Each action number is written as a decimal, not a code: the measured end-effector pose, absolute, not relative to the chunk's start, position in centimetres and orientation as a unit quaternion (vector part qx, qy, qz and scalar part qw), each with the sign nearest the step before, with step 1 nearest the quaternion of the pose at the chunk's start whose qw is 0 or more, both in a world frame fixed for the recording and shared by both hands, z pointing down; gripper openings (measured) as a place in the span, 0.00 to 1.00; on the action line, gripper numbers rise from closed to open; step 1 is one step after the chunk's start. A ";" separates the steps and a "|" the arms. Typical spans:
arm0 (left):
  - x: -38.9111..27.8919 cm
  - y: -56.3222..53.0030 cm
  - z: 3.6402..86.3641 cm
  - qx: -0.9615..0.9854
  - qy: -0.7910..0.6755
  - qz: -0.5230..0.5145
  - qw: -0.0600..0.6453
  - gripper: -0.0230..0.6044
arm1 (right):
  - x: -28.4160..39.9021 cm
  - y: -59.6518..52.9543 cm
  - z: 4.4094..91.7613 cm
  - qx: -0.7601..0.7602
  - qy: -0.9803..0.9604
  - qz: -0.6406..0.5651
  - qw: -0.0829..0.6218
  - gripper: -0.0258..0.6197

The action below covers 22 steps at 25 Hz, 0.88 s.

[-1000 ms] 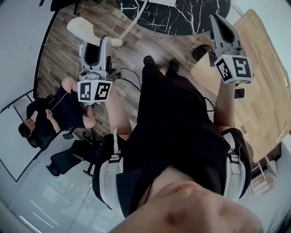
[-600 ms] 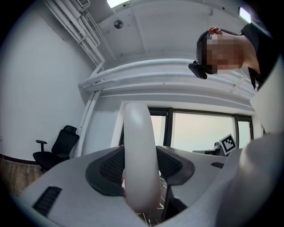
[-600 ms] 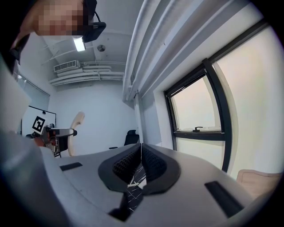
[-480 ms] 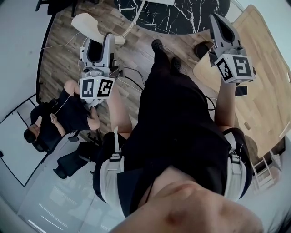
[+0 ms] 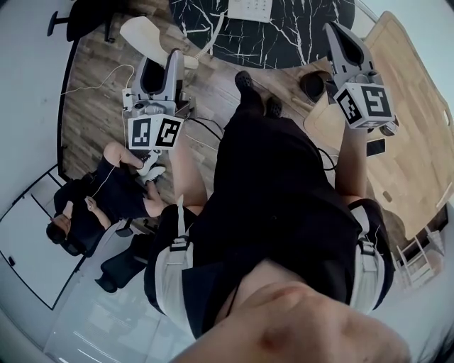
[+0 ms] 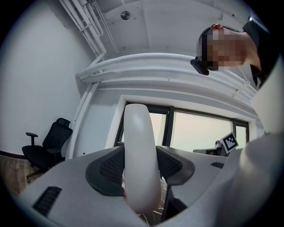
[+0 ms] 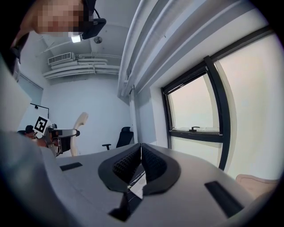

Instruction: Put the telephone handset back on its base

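Note:
My left gripper (image 5: 159, 60) is shut on a cream telephone handset (image 5: 138, 32), held above the wooden floor, short of the black marble table (image 5: 284, 32). A coiled cord (image 5: 213, 32) runs from the handset up to the table. There, a white object that may be the phone's base (image 5: 250, 8) shows at the top edge. In the left gripper view the handset (image 6: 141, 159) stands upright between the pads of the left gripper (image 6: 141, 166), which press on both its sides. My right gripper (image 5: 333, 30) is raised at the right. In its own view the right gripper (image 7: 141, 162) is shut with nothing in it.
A light wooden table (image 5: 397, 127) with a small dark device (image 5: 375, 147) fills the right side. A seated person (image 5: 106, 198) and a black office chair (image 5: 120, 262) are at the lower left. My own body in black clothes fills the middle.
The left gripper has carried the handset forward, closer to the black table. The right gripper has hardly moved.

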<state>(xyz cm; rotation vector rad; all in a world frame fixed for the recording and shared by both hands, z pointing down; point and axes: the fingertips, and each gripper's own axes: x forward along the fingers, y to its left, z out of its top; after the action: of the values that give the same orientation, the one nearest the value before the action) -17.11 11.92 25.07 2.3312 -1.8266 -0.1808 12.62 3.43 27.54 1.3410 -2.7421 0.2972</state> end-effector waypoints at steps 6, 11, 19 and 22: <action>-18.5 7.7 26.1 0.800 -0.589 -0.059 0.099 0.40 | 10.8 0.3 27.1 0.456 -0.884 0.090 0.045 0.09; -20.0 4.6 26.5 0.810 -0.573 -0.067 0.107 0.40 | 9.0 -1.7 27.2 0.470 -0.877 0.085 0.054 0.09; -21.3 1.1 27.8 0.830 -0.543 -0.058 0.114 0.40 | 6.9 -3.3 27.8 0.492 -0.864 0.086 0.061 0.09; -21.2 -0.1 28.6 0.836 -0.532 -0.049 0.121 0.40 | 6.2 -3.8 28.3 0.498 -0.860 0.092 0.062 0.09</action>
<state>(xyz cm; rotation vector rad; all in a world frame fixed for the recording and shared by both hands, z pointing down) -21.22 -0.05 28.57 2.4434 -1.5551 -0.1431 6.25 -3.79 28.25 1.5047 -2.5997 0.2779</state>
